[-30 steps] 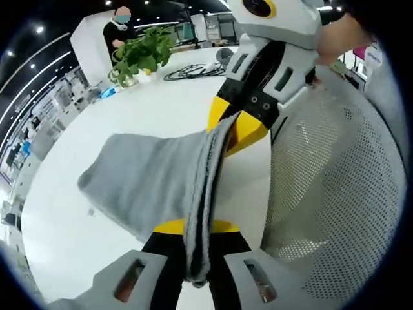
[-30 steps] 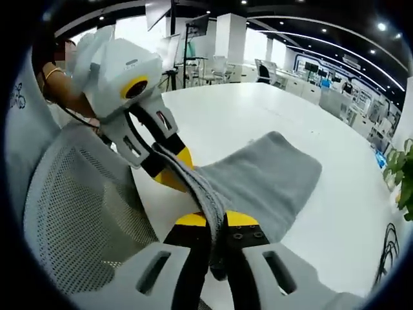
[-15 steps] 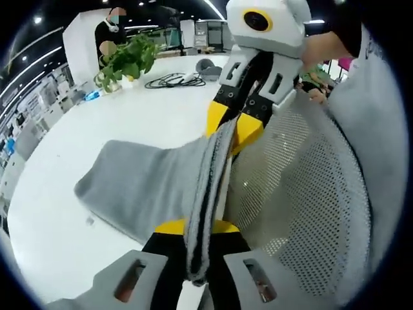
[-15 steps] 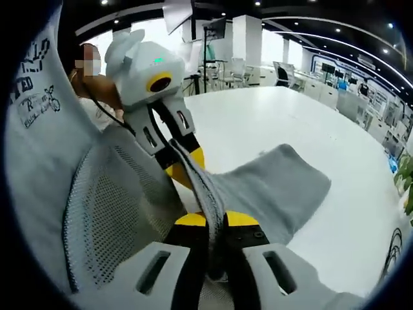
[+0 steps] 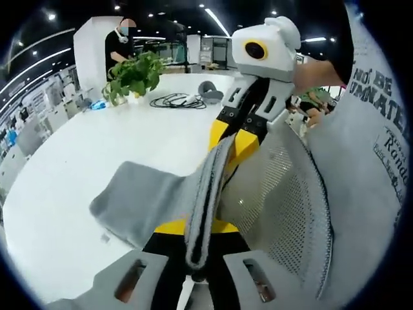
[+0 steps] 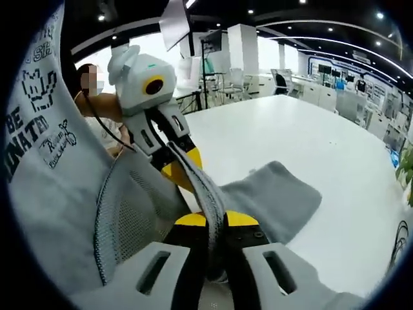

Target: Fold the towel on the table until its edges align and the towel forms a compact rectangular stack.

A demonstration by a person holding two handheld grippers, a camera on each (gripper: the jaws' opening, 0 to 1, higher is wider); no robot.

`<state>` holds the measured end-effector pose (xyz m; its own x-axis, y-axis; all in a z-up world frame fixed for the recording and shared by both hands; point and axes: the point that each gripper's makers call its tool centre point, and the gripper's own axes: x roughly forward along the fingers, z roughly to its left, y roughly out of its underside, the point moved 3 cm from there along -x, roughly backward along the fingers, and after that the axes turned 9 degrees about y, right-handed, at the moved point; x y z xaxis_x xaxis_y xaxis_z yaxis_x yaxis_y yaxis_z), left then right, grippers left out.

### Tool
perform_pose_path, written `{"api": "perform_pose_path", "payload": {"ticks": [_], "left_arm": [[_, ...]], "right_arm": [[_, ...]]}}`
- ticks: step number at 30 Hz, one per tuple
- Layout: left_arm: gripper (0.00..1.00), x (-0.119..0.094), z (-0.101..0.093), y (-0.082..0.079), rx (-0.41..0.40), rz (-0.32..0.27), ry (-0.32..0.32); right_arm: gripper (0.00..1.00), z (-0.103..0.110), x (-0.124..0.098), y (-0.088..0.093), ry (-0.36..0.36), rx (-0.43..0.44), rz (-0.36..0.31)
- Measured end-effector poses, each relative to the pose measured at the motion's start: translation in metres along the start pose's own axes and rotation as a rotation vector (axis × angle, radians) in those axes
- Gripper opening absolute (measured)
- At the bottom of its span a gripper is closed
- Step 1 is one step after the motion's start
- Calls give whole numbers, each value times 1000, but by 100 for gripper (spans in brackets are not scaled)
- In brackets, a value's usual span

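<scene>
Both grippers were clamped on the same edge of the grey towel [image 5: 151,203]. The left gripper [image 5: 197,242] pinched one end of that edge, and the right gripper [image 5: 237,132] held the other end farther along, so the gathered edge ran taut from one to the other as the long axis. From that raised edge the cloth sloped down and away onto the white table [image 5: 77,155], its far end resting there. Neither gripper stood nearer the free end; I judged the coming move would carry the held edge over towards it.

In the right gripper view the towel [image 6: 277,197] trailed right onto the table [image 6: 303,135], gripped by the right gripper [image 6: 216,242] and the left gripper [image 6: 177,165].
</scene>
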<state>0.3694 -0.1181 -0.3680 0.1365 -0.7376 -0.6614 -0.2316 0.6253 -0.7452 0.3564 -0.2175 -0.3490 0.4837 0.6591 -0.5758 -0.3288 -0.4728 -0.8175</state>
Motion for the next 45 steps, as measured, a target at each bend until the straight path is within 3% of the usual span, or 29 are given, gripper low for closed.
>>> {"api": "perform_pose_path", "payload": {"ticks": [3,8,13,17,22,30,38,45], "left_arm": [[8,-4,1,-12,12,-11,-22],[9,-6,17,-13,-15,-47,-20],[9,-7,28,-19,-68,-79,-12],[9,-8,40,-25,-103,-116,-41],[9,-7,57,-31,-183,-195,-44],[8,0,76,-33,-249,-224,-66],[8,1,81,-38,-297,-258,-68],[8,0,87,-39,-322,-258,-52]], "right_arm": [[5,-5,0,-6,0,8,-6],[5,-17,3,-15,-4,23,-1],[5,-29,8,-22,0,40,-1],[6,-41,13,-28,3,61,-7],[6,-58,23,-33,20,77,-8],[12,-74,36,-36,33,103,-31],[26,-82,31,-25,58,178,-46],[22,-77,35,-8,62,209,-45]]}}
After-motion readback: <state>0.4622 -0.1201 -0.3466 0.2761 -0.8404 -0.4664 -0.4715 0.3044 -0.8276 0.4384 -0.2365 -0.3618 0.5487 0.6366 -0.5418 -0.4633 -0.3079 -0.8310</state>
